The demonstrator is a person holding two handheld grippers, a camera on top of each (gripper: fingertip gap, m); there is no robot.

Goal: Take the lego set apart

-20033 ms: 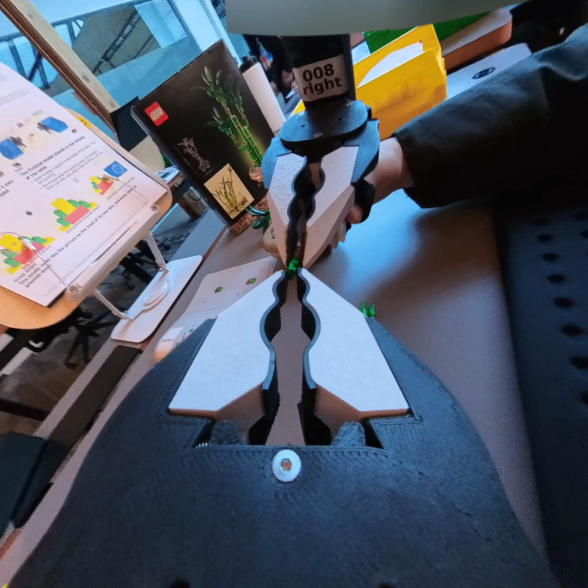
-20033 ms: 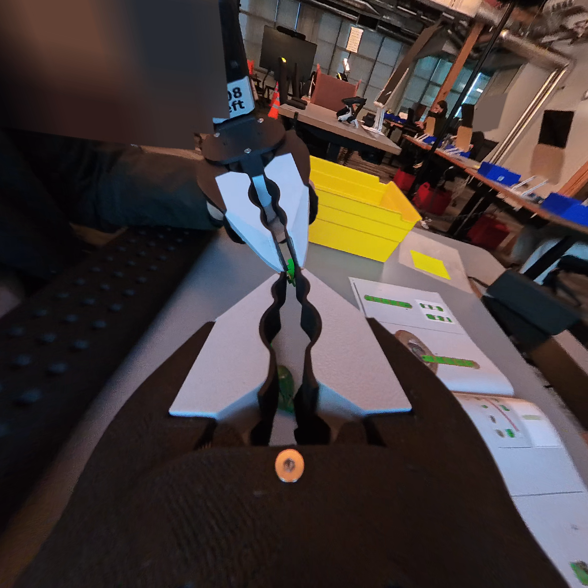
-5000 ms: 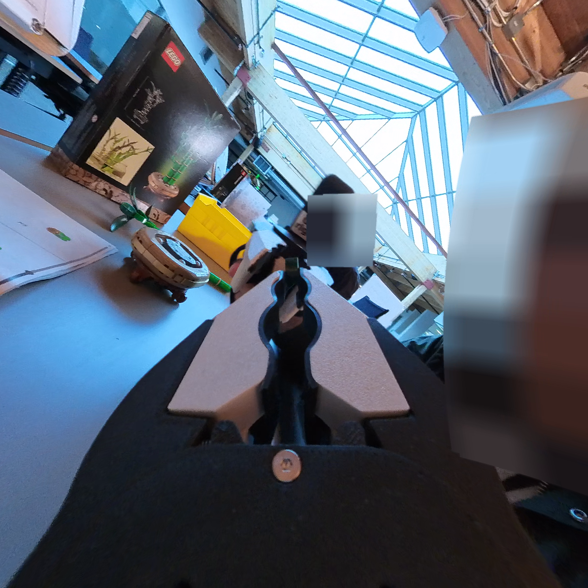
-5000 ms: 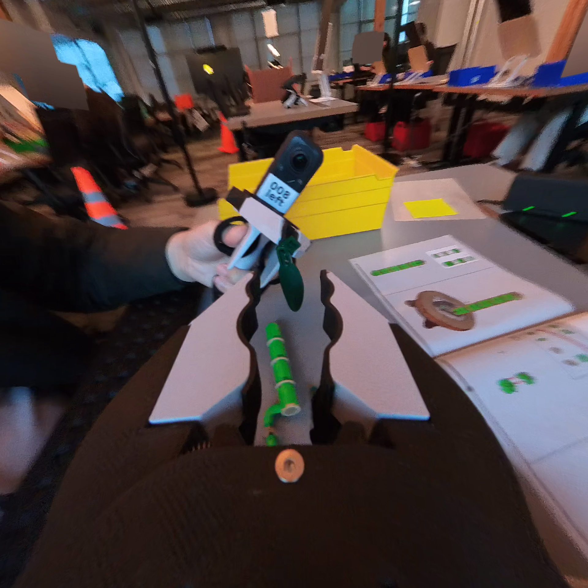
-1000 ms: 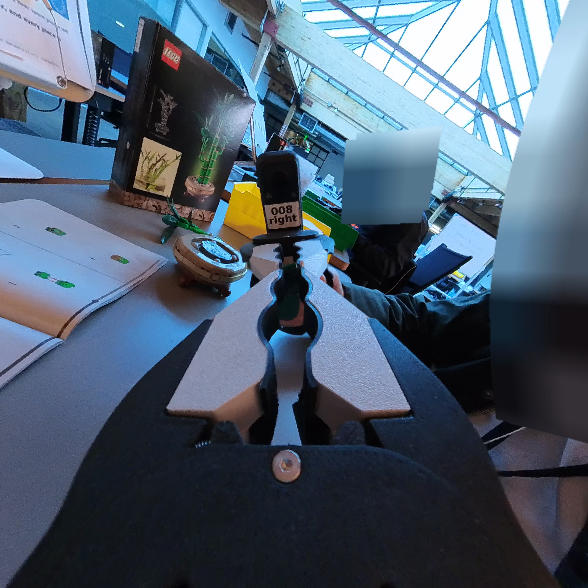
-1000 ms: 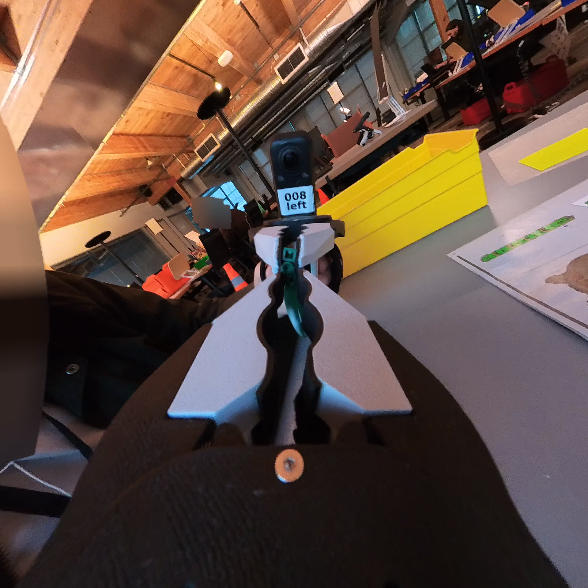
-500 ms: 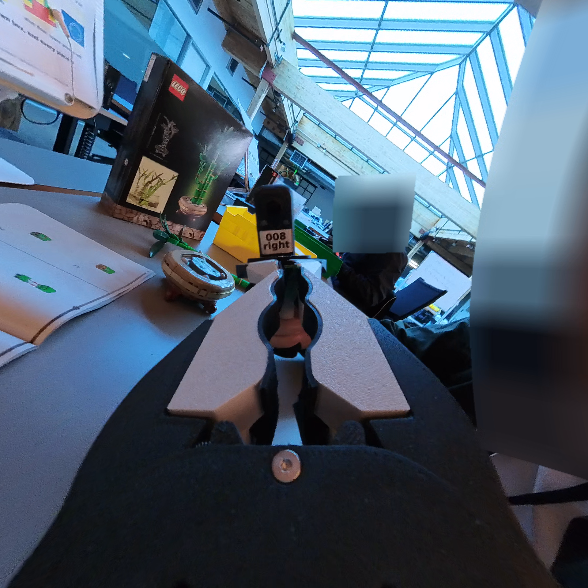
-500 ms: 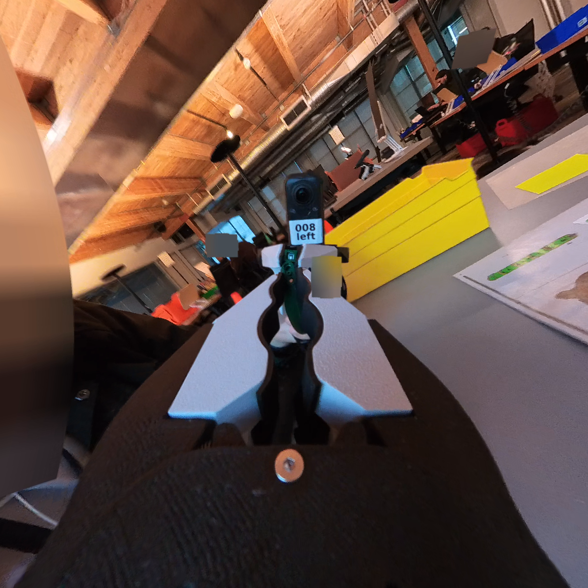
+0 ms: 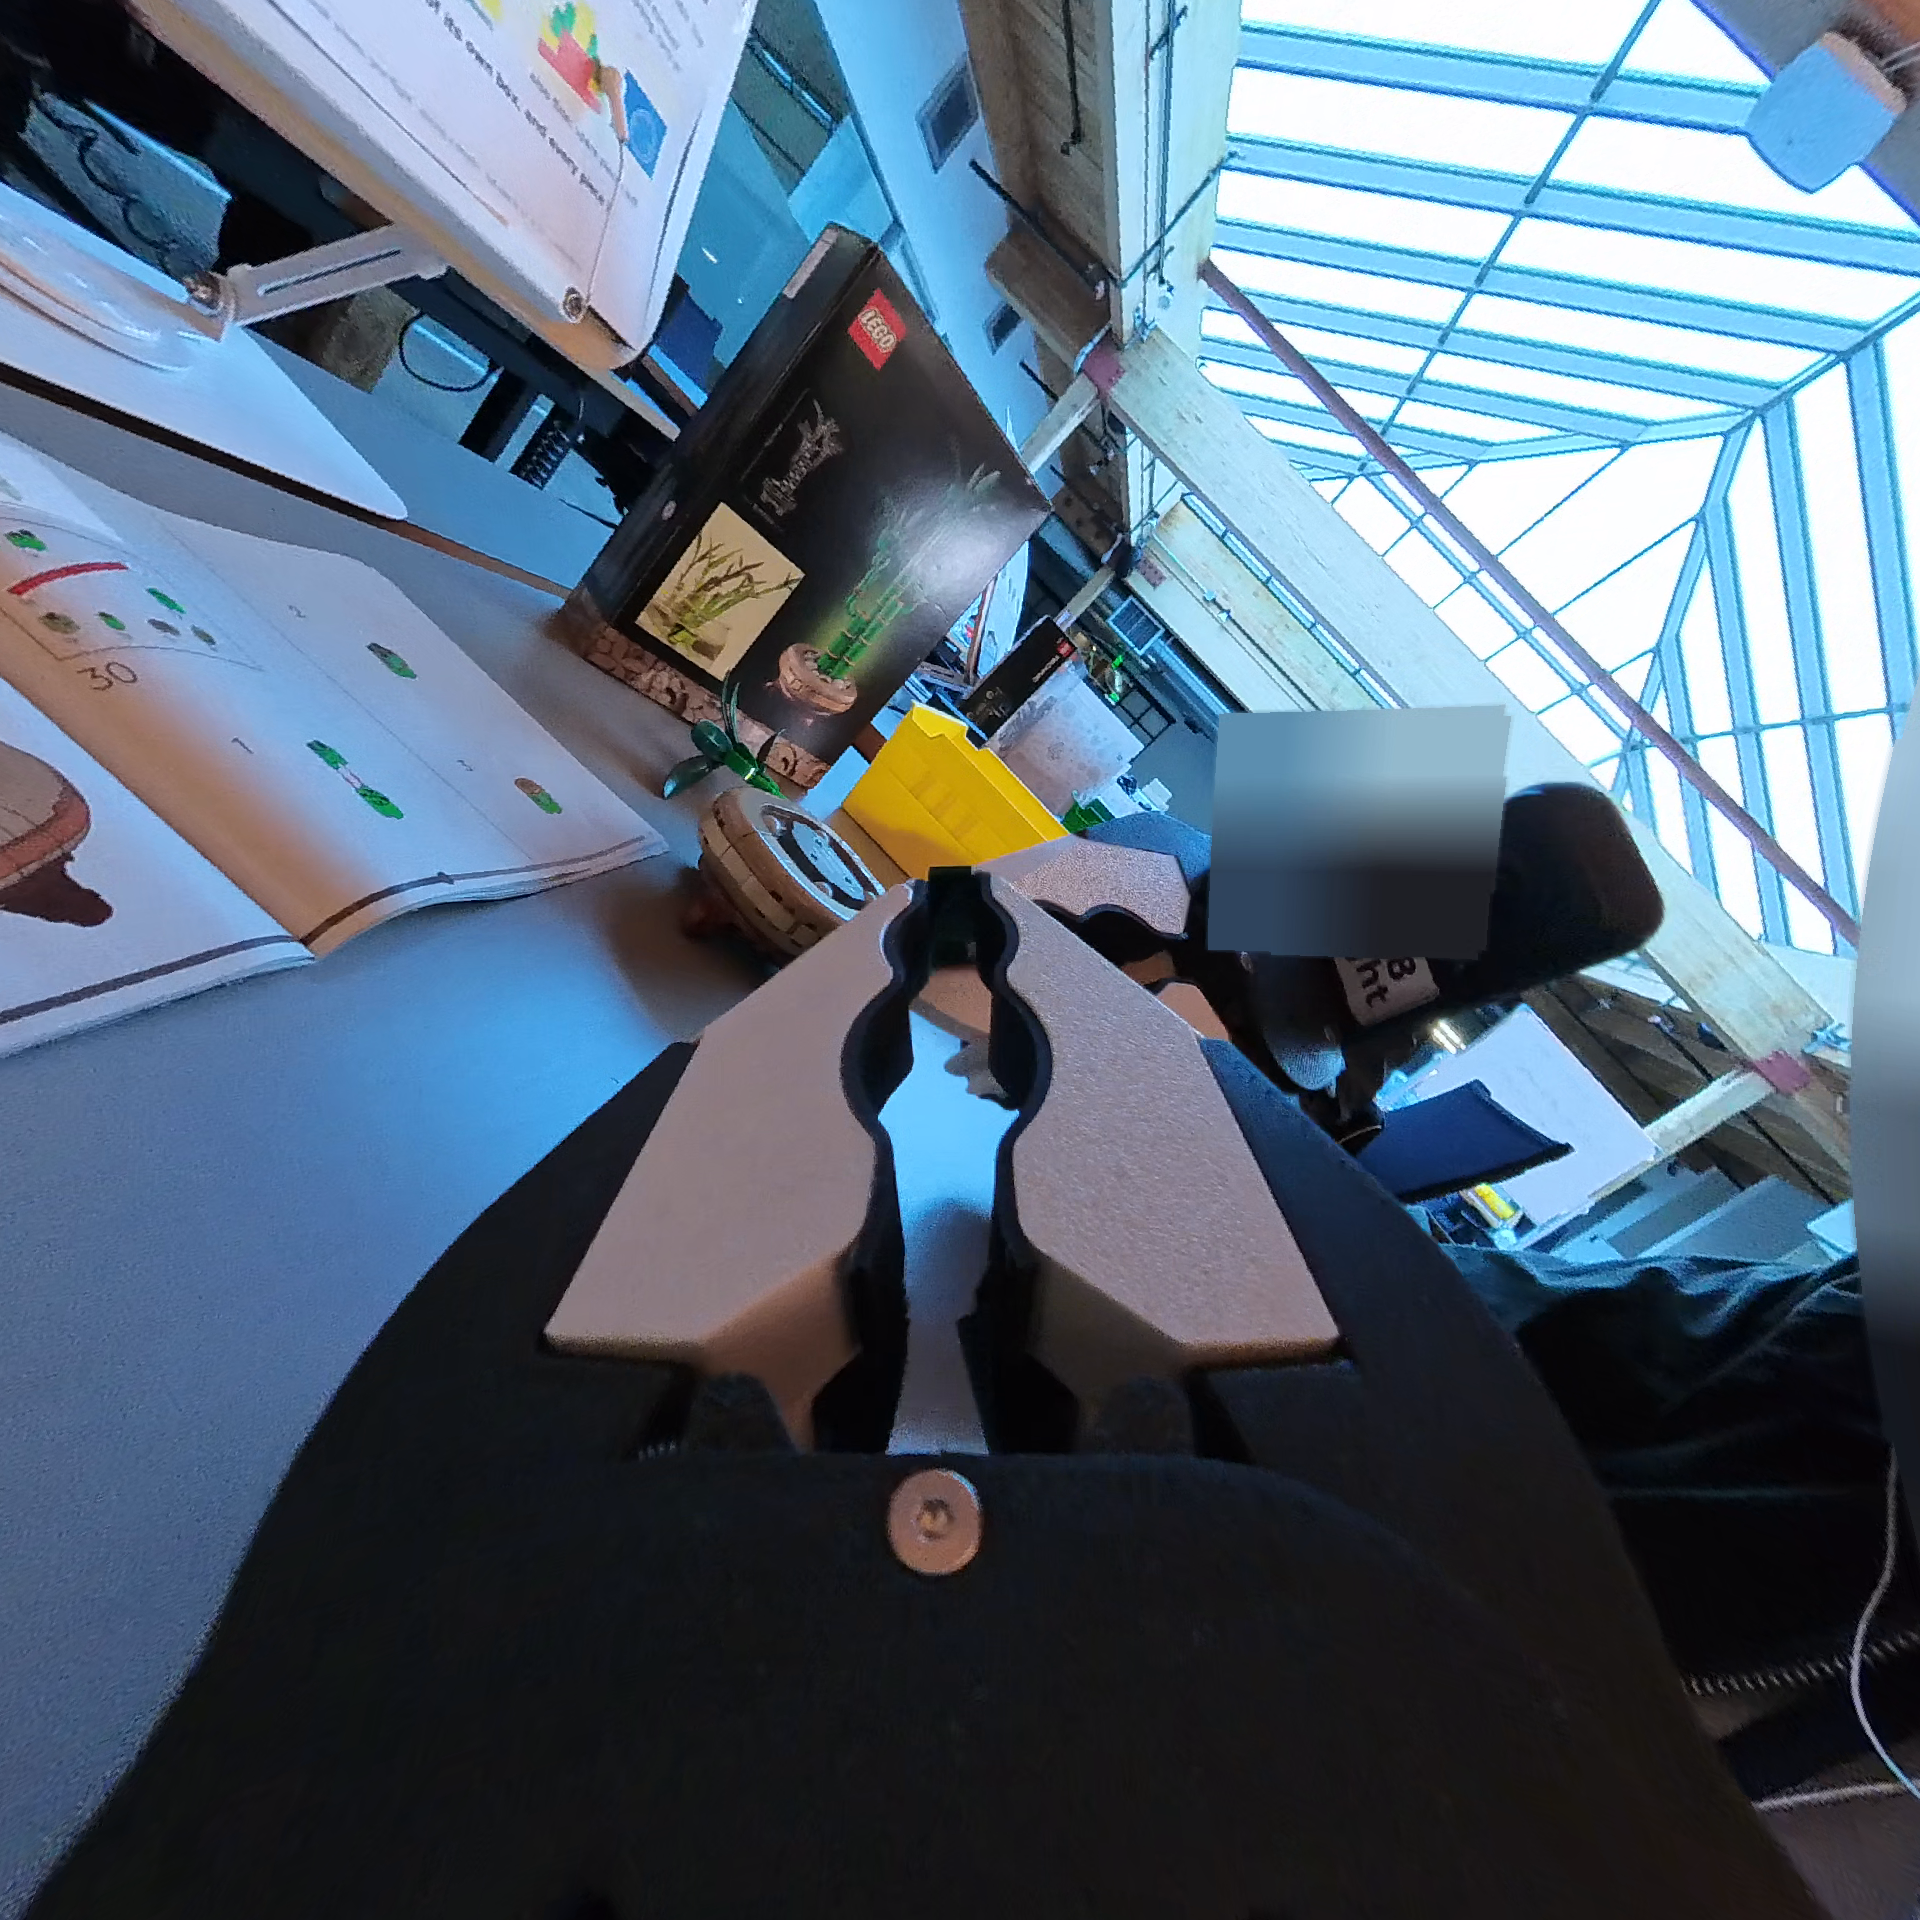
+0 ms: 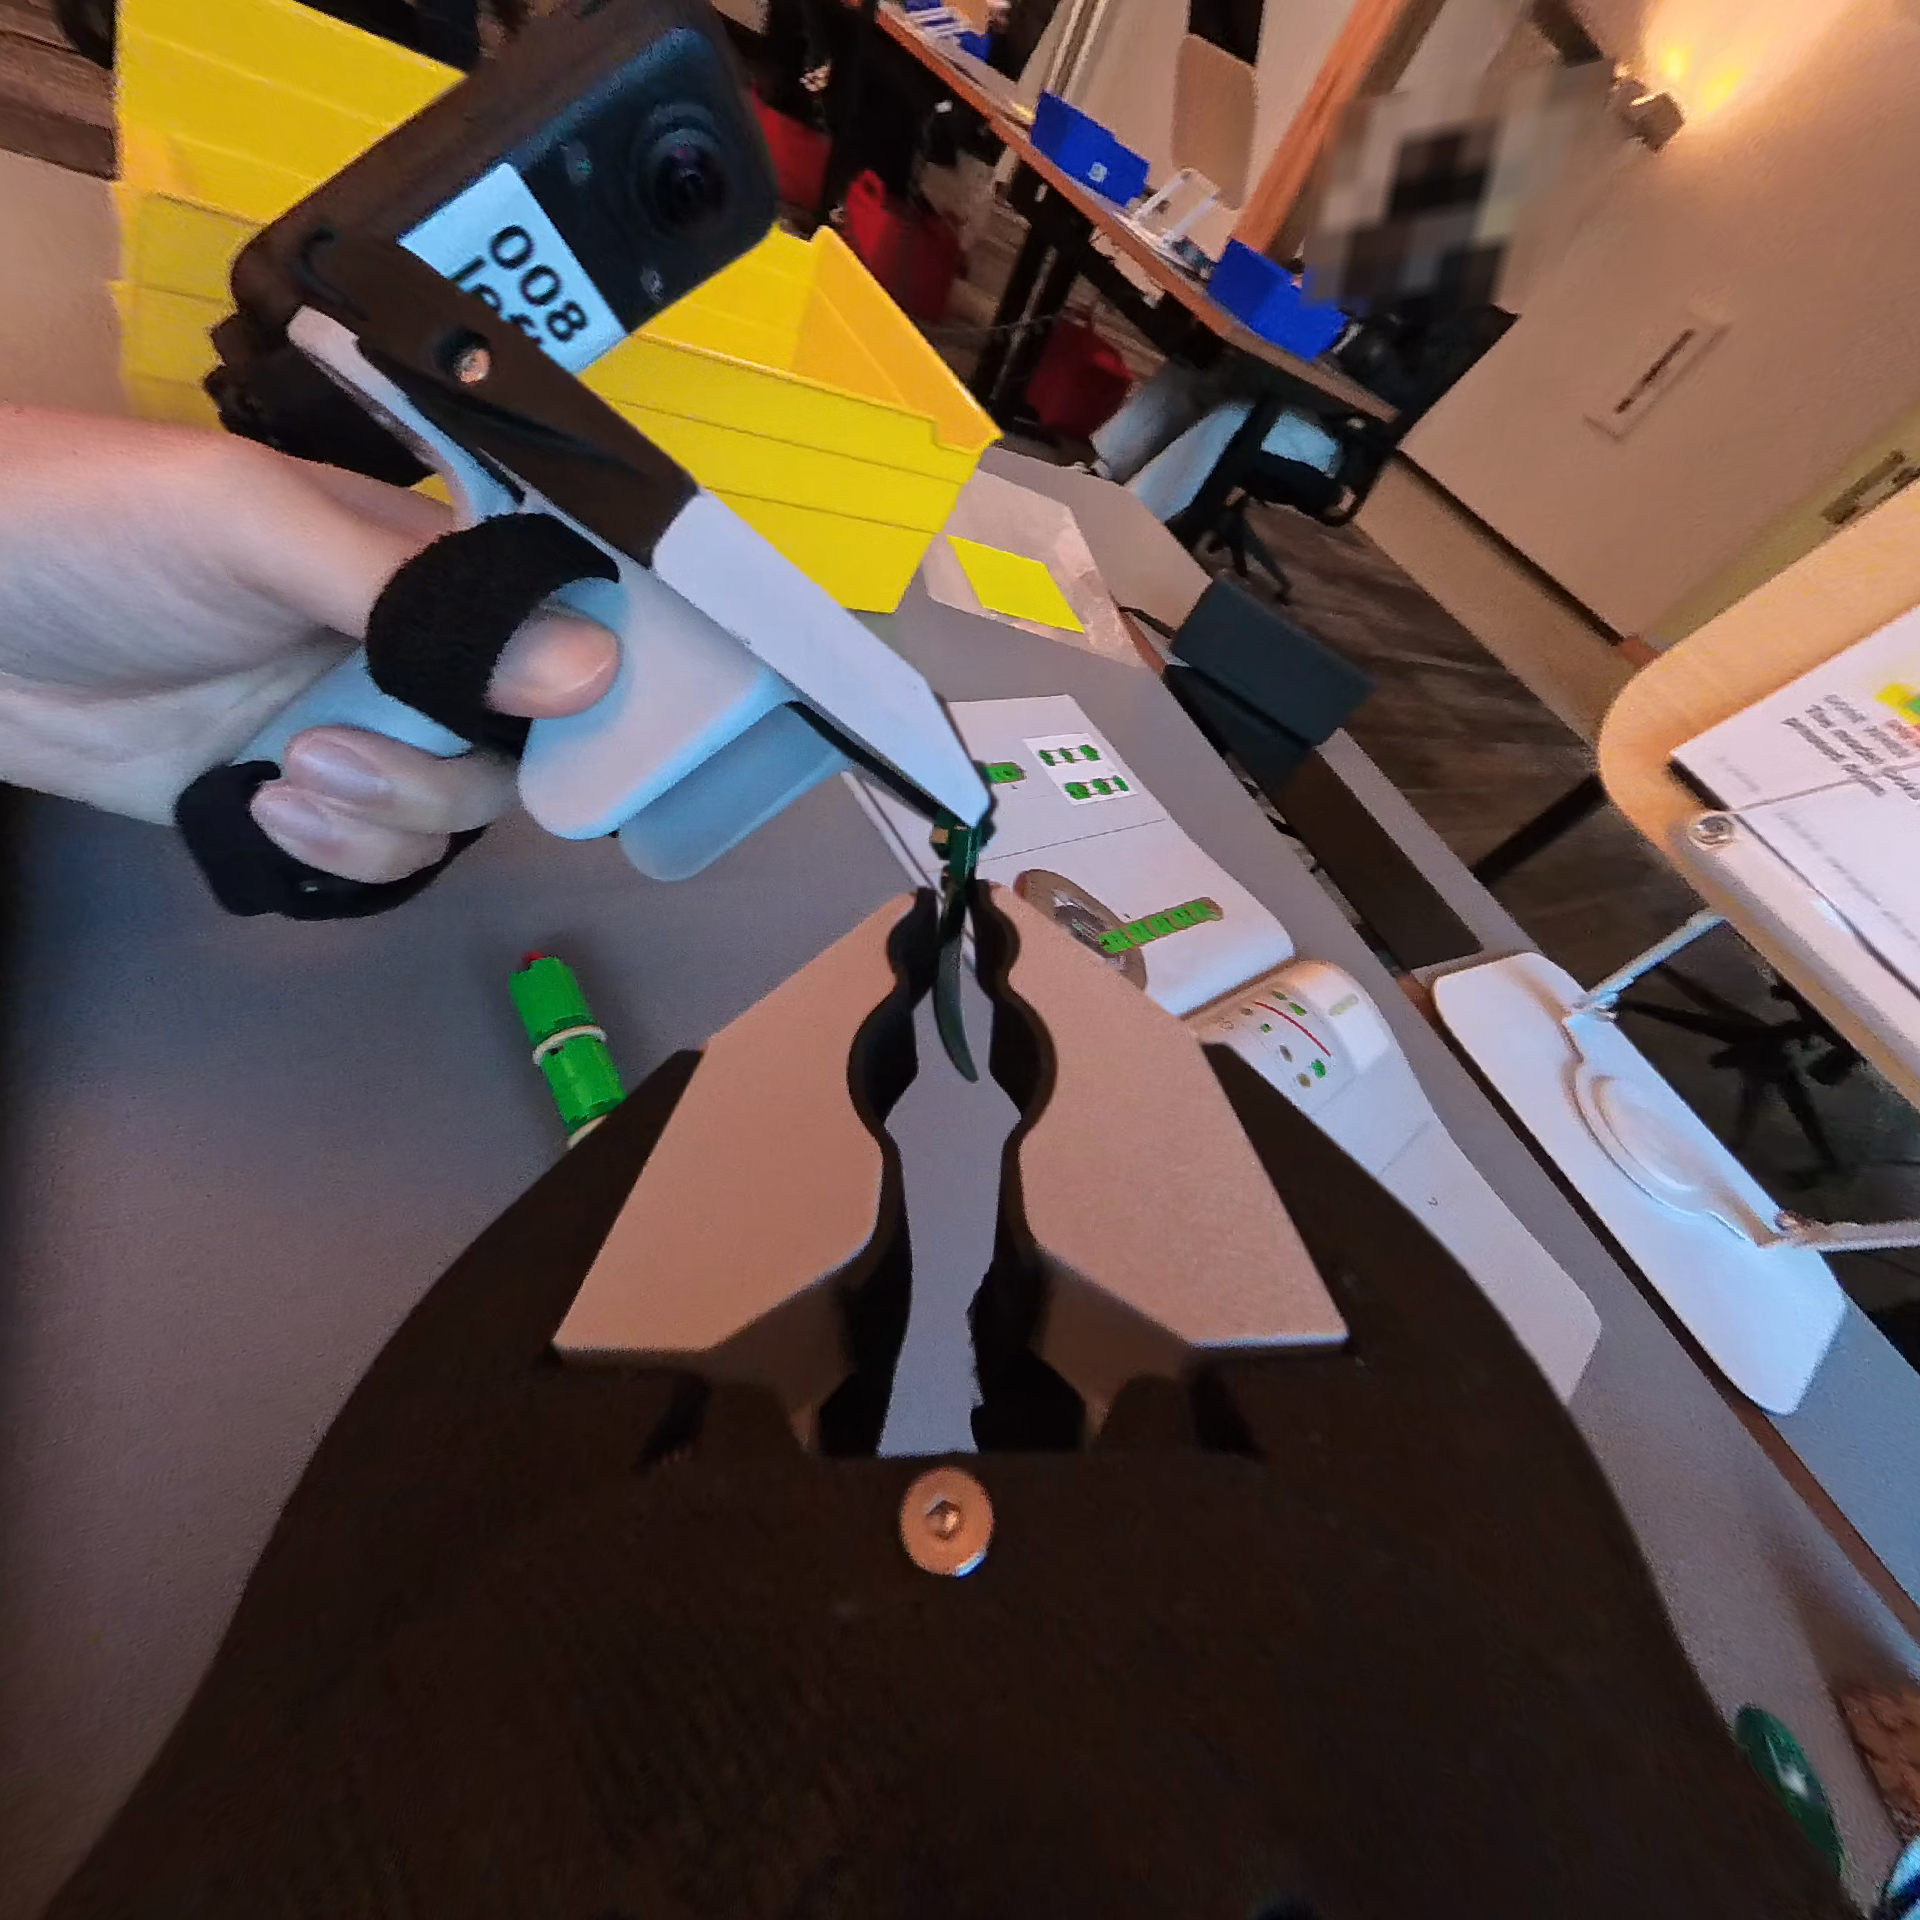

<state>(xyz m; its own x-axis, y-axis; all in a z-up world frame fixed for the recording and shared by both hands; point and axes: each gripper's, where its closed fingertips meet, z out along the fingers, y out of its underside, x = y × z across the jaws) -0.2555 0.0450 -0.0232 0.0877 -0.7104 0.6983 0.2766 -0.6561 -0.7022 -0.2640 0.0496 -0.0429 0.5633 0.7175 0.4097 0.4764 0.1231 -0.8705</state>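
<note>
Left wrist view: the left tongs (image 9: 953,902) are drawn narrow at the tips, pinching a small dark green piece (image 9: 953,906). Just past those tips lies the round brown base (image 9: 787,871) of the set on the grey bench (image 9: 260,1143), with a loose sprig of leaves (image 9: 717,750) beyond it, the black set box (image 9: 821,540) farther off, and the open instruction booklet (image 9: 260,748) to the left. Only a sliver of the piece shows, so the grip looks shallow; a hard tug could make it spring out and fly off the bench.

Right wrist view: the right tongs (image 10: 951,914) are also nearly closed, clamped on a dark green leaf (image 10: 954,997) whose blade curves back between the fingers. The left tongs (image 10: 961,821) come in from the upper left, held by a hand (image 10: 208,644), gripping the connector end just ahead of the right tips. The two grips almost touch, so there is little leverage. Twisting rather than pulling straight could bend the thin leaf or let it slip. A green stalk segment (image 10: 561,1039) lies on the bench left of the right tongs; a jerk on release could knock it rolling.
</note>
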